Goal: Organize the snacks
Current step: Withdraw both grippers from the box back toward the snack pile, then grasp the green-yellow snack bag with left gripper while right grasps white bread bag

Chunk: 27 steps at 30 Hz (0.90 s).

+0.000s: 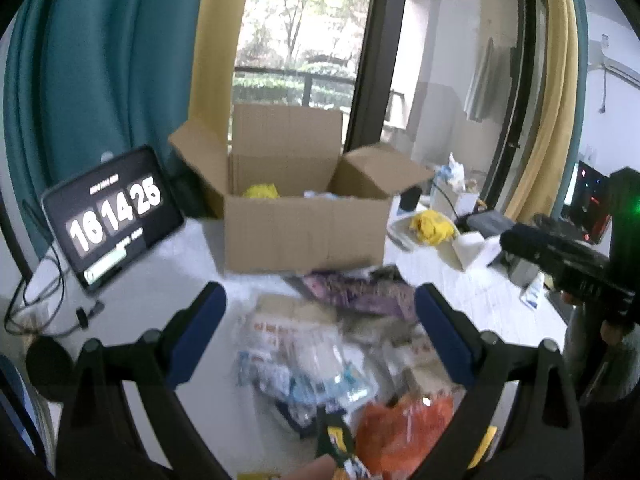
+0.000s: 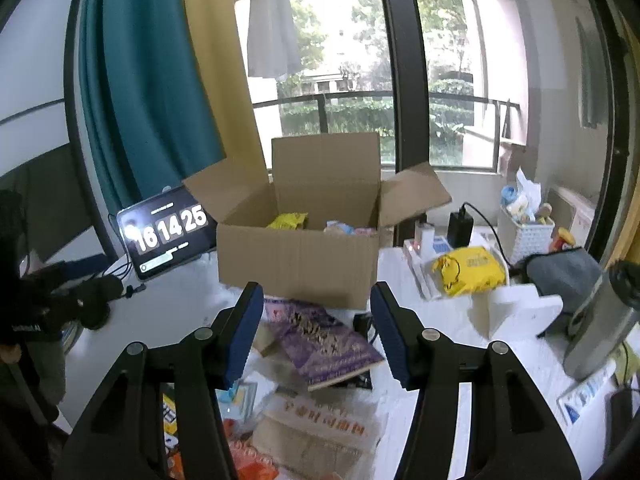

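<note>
An open cardboard box (image 1: 304,232) (image 2: 298,264) stands on the white table with a yellow packet (image 2: 288,221) and a pale packet inside. A pile of snack packets lies in front of it: a purple packet (image 1: 360,292) (image 2: 324,340), a beige packet (image 2: 320,428), clear-wrapped white and blue packets (image 1: 304,368) and an orange packet (image 1: 404,432). My left gripper (image 1: 320,320) is open and empty above the pile. My right gripper (image 2: 316,328) is open and empty over the purple packet. The right gripper also shows in the left wrist view (image 1: 568,260).
A tablet showing 16 14 25 (image 1: 112,216) (image 2: 170,232) leans left of the box, with cables beside it. Right of the box are a yellow bag (image 2: 468,270), a white basket (image 2: 524,236), a charger, white foam (image 2: 516,312) and a metal flask (image 2: 600,320).
</note>
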Each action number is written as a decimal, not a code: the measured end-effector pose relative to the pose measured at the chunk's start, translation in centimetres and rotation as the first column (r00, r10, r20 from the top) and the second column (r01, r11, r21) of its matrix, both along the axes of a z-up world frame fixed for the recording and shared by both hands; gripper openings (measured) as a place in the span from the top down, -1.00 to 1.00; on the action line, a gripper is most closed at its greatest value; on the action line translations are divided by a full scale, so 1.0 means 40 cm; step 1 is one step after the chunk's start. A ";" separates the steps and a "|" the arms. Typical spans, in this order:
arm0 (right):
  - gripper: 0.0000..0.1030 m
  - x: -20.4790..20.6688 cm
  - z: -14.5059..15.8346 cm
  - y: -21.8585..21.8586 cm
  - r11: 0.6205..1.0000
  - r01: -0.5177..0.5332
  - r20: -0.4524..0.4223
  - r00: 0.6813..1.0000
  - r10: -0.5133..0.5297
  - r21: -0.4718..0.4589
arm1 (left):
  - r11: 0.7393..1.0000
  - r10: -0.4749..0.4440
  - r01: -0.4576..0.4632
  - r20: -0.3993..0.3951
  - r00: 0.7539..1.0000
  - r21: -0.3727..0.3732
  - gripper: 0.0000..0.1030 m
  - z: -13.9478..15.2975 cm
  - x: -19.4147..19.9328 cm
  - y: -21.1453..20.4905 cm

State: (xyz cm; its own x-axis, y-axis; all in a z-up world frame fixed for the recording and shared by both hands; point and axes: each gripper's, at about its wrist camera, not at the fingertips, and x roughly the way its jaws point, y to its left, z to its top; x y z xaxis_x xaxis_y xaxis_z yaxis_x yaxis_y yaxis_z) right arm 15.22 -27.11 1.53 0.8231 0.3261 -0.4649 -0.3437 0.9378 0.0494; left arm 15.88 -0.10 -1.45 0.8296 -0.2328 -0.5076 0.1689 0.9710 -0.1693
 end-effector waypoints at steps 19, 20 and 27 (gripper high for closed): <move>-0.14 -0.063 -0.144 -0.062 0.998 0.060 -0.139 0.989 -0.055 0.033 | 1.000 -0.011 0.006 -0.218 0.976 -0.025 -0.87 -0.184 -0.104 -0.018; -0.14 -0.063 -0.159 -0.064 0.998 0.061 -0.156 0.986 -0.055 0.035 | 1.000 -0.011 0.005 -0.225 0.974 -0.025 -0.87 -0.190 -0.107 -0.019; -0.14 -0.045 -0.250 -0.073 0.996 0.077 -0.254 0.965 -0.065 0.036 | 0.997 0.027 -0.046 -0.282 0.959 -0.060 -0.87 -0.218 -0.118 0.004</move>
State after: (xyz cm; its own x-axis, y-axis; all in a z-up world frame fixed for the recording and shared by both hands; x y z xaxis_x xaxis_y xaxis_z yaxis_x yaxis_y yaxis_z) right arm 13.44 -30.01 -8.48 0.7029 0.2967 -0.6465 -0.2473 0.9541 0.1690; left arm 11.17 0.06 -10.18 0.6644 -0.2454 -0.7059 0.0703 0.9609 -0.2678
